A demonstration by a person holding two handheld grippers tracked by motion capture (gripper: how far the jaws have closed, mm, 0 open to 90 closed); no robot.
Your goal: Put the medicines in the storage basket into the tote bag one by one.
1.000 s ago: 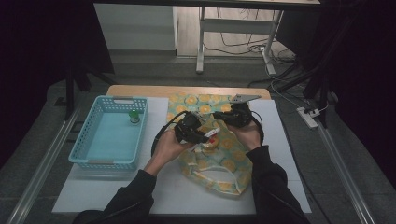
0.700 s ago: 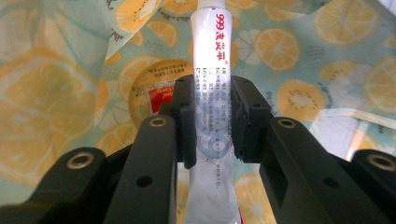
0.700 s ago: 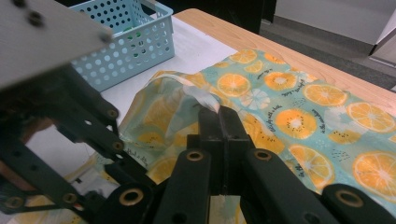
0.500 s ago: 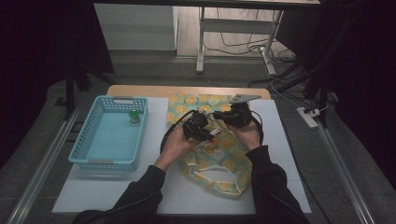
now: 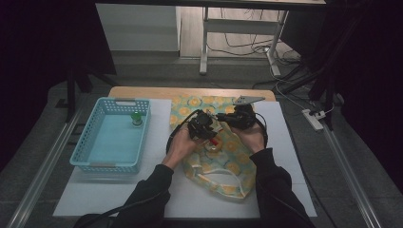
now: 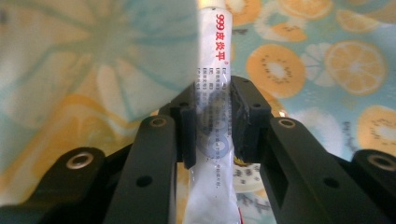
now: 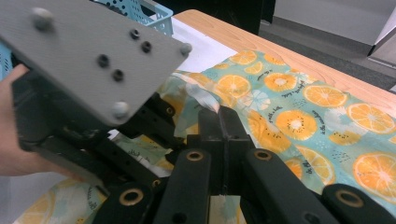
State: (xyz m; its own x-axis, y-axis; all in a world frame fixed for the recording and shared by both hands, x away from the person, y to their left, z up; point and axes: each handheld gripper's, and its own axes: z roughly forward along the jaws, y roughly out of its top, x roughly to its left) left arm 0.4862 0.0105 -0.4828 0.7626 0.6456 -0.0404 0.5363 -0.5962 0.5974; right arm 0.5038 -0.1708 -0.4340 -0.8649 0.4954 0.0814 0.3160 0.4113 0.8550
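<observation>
Over the preceding second the left gripper (image 5: pixel 203 127) had shifted from beside the person's left hand toward the mouth of the bag and slightly downward. The right gripper (image 5: pixel 240 117) had kept its place.

The soft teal fabric bag printed with orange slices (image 5: pixel 223 166) lay directly beneath both grippers, and its upper edge was raised in front of the left one. The right gripper's jaws were pressed together on that edge (image 7: pixel 205 103), holding the opening up.

The left gripper's jaws pinched a slim white ointment tube with red lettering (image 6: pixel 212 93) at mid-length. Its far end pointed past the lifted cloth into the bag. Judged from this, insertion was under way and release had not yet occurred.

To the left gripper's left, well apart, stood a light-blue plastic lattice basket (image 5: pixel 81 159) holding a small green-capped bottle (image 5: pixel 137 118).

All items rested on a white board (image 5: pixel 157 190) over a wooden tabletop (image 5: pixel 142 92). The room beyond was dim, with grey flooring, metal table legs and loose cables.
</observation>
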